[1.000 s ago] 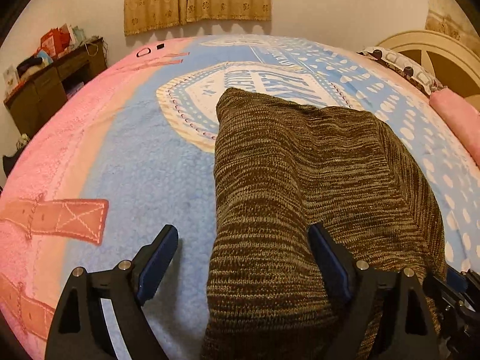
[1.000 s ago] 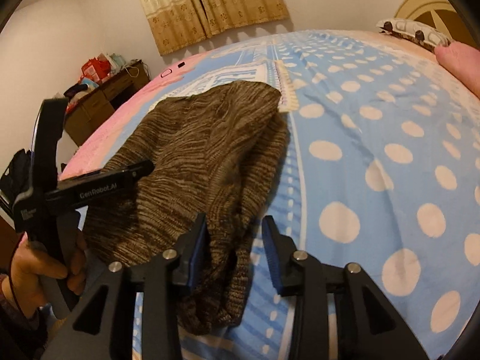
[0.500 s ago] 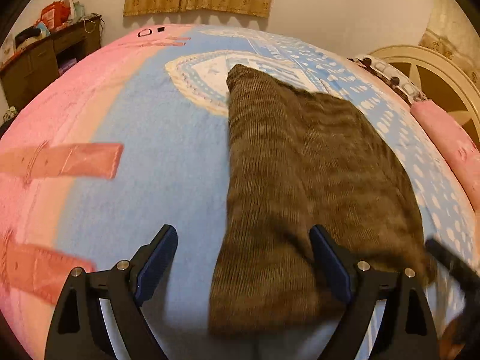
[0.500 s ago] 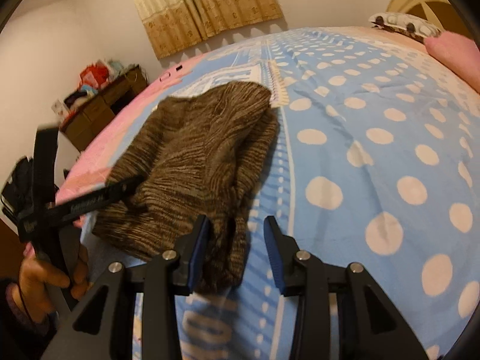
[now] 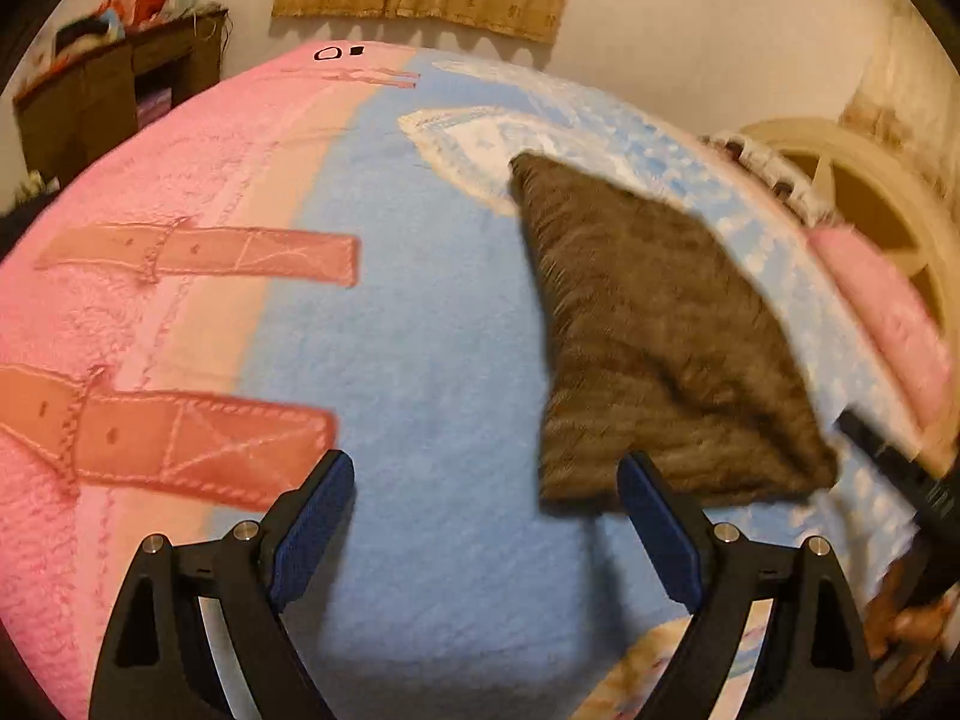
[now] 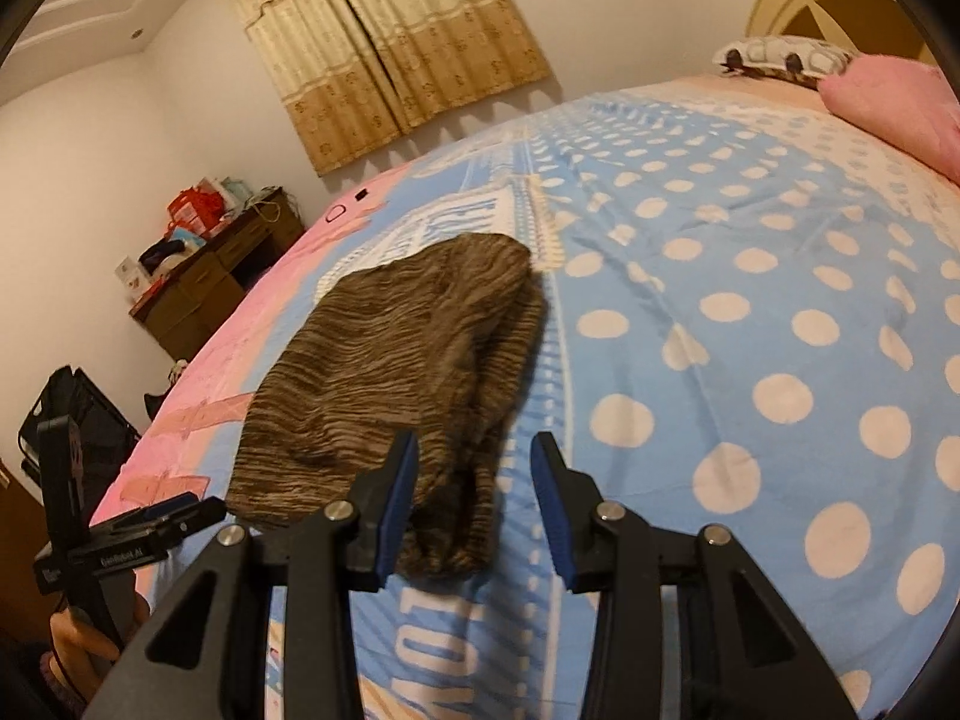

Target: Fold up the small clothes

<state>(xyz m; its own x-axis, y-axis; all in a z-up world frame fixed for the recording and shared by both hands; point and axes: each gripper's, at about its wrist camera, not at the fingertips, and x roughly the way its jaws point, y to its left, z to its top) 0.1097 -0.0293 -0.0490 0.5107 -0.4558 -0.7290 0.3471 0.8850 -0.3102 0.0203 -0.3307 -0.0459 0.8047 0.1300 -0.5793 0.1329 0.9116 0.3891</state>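
Between the jaws of the right gripper (image 6: 474,501), which are parted and opening, the near corner of the knit (image 6: 396,372) is seen lying slack on the blanket (image 6: 750,360); no pad is pressed against it, so nothing is held. Just left of and beyond these jaws the rest of the brown garment is spread flat, doubled over on itself, with a thicker roll along its right edge. Ahead of the left gripper (image 5: 486,531), whose jaws are set wide apart over bare blanket (image 5: 420,360), the knit (image 5: 654,336) is found up and to the right, clear of both pads. Farther off, a desk (image 6: 222,276), curtains (image 6: 390,42) and a pink pillow (image 6: 894,102) are shown. One fold is judged to have been laid and released, with both tools free of the cloth. A further fold would call for the near edge to be pinched at both corners and carried toward the far edge, or for the roll at the right to be smoothed first.
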